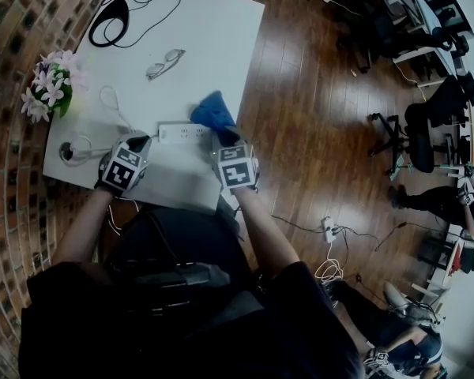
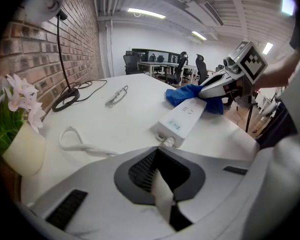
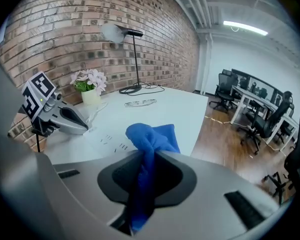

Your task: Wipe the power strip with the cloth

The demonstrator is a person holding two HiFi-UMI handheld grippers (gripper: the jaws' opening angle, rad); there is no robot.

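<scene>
A white power strip (image 1: 182, 133) lies across the white table (image 1: 221, 38) in front of me. My left gripper (image 1: 144, 141) sits at the strip's left end, shut on the white cable (image 2: 162, 191) where it leaves the strip (image 2: 185, 118). My right gripper (image 1: 223, 138) is shut on a blue cloth (image 1: 213, 110). The cloth (image 3: 150, 136) bunches up out of the jaws and rests on the strip's right end. From the left gripper view, the cloth (image 2: 187, 95) covers the far end of the strip under the right gripper (image 2: 206, 90).
A pair of glasses (image 1: 165, 61) lies further back on the table. A pot of flowers (image 1: 51, 85) stands at the left edge and a desk lamp's base (image 1: 109, 24) at the back left. A loop of white cable (image 2: 80, 144) trails left. Wooden floor (image 1: 316, 117) with office chairs lies right.
</scene>
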